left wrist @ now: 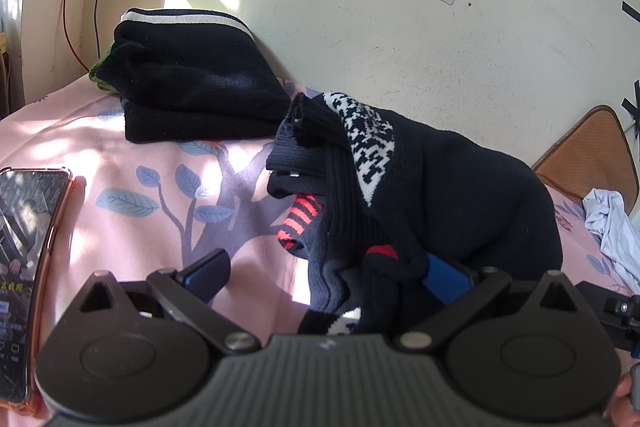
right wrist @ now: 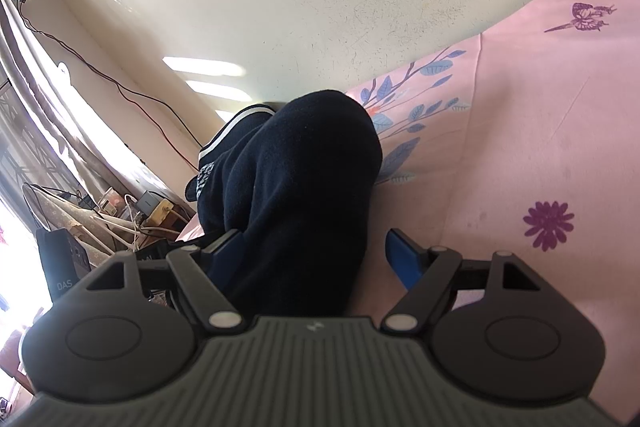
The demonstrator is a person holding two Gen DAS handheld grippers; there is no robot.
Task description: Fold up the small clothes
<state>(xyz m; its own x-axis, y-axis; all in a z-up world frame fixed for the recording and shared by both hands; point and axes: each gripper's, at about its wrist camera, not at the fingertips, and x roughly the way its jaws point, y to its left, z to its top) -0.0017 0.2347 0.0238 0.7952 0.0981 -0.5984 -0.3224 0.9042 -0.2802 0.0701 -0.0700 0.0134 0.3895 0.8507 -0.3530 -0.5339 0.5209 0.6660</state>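
In the left wrist view, the left claw point(left wrist: 326, 269) has its two blue fingers standing wide apart above the pink bed sheet with blue leaf print point(left wrist: 152, 163). The dark navy knitted garment with a white houndstooth patch and red stripes point(left wrist: 420, 187) lies bunched on the sheet; its lower edge hangs over the right finger point(left wrist: 444, 275), while the left finger point(left wrist: 208, 269) is over bare sheet. Behind, near the cream wall point(left wrist: 400, 7), rests a folded black knitted piece with a white stripe point(left wrist: 192, 83); open sheet lies between the two. A phone in a pink case point(left wrist: 28, 267) is at the left edge and a white crumpled cloth point(left wrist: 612, 227) at the right edge. In the right wrist view, the right claw point(right wrist: 316, 255) is also wide open; the dark garment point(right wrist: 296, 187) fills most of the gap and touches the left finger point(right wrist: 228, 251), and the right finger point(right wrist: 404, 259) stands free of it. To the right the sheet point(right wrist: 540, 127) is open.
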